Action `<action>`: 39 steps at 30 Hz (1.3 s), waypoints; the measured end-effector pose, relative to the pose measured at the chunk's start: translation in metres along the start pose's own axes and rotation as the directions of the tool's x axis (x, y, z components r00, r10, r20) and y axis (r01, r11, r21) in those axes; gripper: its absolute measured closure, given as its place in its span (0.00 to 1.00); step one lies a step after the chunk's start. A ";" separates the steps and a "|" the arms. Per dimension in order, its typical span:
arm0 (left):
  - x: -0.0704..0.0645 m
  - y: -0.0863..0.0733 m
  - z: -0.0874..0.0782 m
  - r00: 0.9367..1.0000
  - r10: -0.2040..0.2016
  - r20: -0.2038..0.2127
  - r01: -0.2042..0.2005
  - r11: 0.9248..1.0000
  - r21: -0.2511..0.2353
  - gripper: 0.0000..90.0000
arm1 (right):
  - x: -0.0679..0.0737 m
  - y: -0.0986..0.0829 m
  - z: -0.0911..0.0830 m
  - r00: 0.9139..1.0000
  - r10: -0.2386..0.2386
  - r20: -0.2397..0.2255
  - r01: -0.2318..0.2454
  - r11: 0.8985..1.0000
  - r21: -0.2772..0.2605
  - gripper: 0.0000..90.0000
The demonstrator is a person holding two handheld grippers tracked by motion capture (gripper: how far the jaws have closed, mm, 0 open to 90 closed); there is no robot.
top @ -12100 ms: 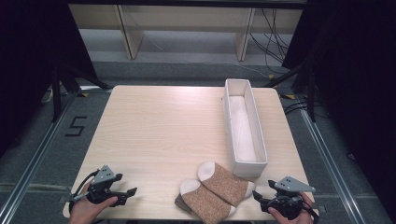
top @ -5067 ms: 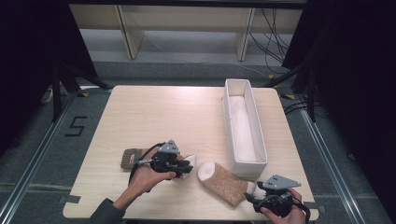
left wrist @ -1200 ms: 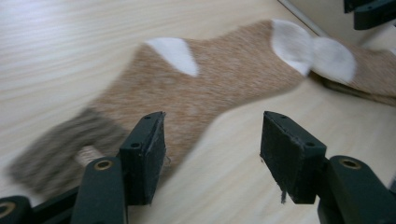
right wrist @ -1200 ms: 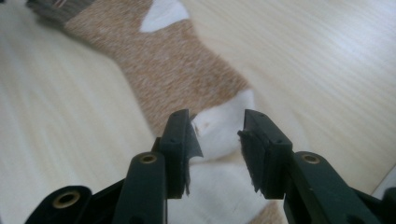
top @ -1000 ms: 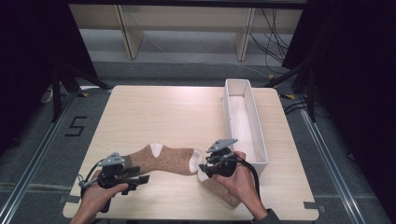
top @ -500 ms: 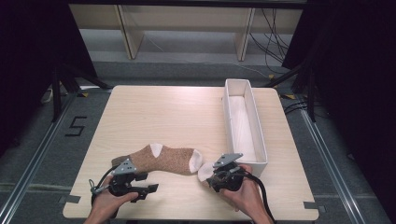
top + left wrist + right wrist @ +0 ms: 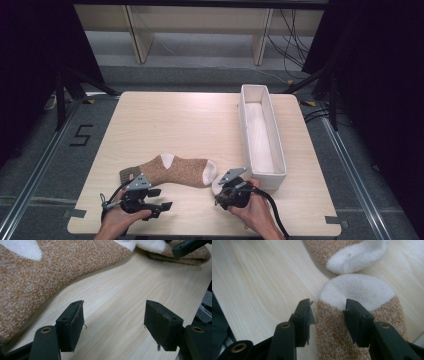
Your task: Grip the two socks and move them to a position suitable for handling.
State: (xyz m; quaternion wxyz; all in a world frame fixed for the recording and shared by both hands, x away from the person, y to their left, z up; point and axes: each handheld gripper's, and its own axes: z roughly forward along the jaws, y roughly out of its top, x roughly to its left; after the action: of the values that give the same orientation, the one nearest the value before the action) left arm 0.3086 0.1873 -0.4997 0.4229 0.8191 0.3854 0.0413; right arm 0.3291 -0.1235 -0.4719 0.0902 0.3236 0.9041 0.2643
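Right tool (image 7: 327, 315), jaws parted, straddles the white toe of the second sock (image 7: 359, 322) at lower centre, not yet clamped. Left tool (image 7: 113, 322) gapes empty over bare desk (image 7: 117, 300). First sock (image 7: 167, 170) already lies flat, left of centre.

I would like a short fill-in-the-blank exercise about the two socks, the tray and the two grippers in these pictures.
1. The flat brown sock with white heel lies on the pale ____ table.
2. The left gripper has its jaws ____, over bare table.
3. The right gripper straddles the second sock just behind its ____ toe.
4. The long white tray stands on the table's ____ side.

Missing words: wooden; open; white; right
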 end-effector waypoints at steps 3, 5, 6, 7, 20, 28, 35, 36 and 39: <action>0.000 0.001 0.000 1.000 0.005 -0.002 -0.005 1.000 0.002 0.35 | -0.002 -0.002 0.005 0.998 -0.051 0.023 0.051 0.999 0.003 0.67; 0.001 0.001 -0.001 1.000 0.005 -0.006 -0.005 1.000 0.003 0.35 | -0.002 -0.002 0.008 0.998 -0.062 0.012 0.062 0.998 0.010 0.70; 0.001 0.001 -0.001 1.000 -0.001 -0.001 0.001 1.000 -0.002 0.35 | -0.003 -0.002 0.008 0.997 -0.072 0.022 0.072 0.997 0.013 0.73; 0.001 0.001 -0.001 1.000 -0.001 -0.001 0.001 1.000 -0.002 0.35 | -0.003 -0.002 0.008 0.997 -0.079 0.019 0.079 0.997 0.018 0.77; -0.015 0.018 0.012 0.997 0.042 0.057 -0.041 0.999 -0.004 0.39 | -0.012 -0.017 -0.059 1.000 -0.001 -0.008 -0.001 0.984 -0.180 0.93; -0.053 0.059 0.057 0.984 0.085 0.157 -0.089 0.996 0.022 0.44 | -0.015 -0.036 -0.080 0.999 0.031 -0.010 -0.033 0.964 -0.264 0.92; -0.076 0.078 0.100 0.974 0.100 0.201 -0.118 0.990 0.081 0.47 | -0.020 -0.044 -0.087 0.998 0.063 0.002 -0.060 0.957 -0.282 0.92; -0.076 0.080 0.104 0.972 0.102 0.213 -0.123 0.989 0.085 0.47 | -0.022 -0.044 -0.087 0.998 0.055 0.005 -0.052 0.955 -0.291 0.92; -0.076 0.082 0.110 0.972 0.086 0.219 -0.108 0.990 0.088 0.48 | -0.020 -0.045 -0.088 0.996 0.087 -0.008 -0.086 0.956 -0.282 0.92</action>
State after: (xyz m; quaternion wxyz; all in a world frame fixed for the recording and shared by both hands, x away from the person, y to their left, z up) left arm 0.3475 0.0357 -0.4914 0.4185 0.8565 0.2985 -0.0458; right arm 0.2912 -0.2024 -0.4215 0.1255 0.3471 0.8421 0.3933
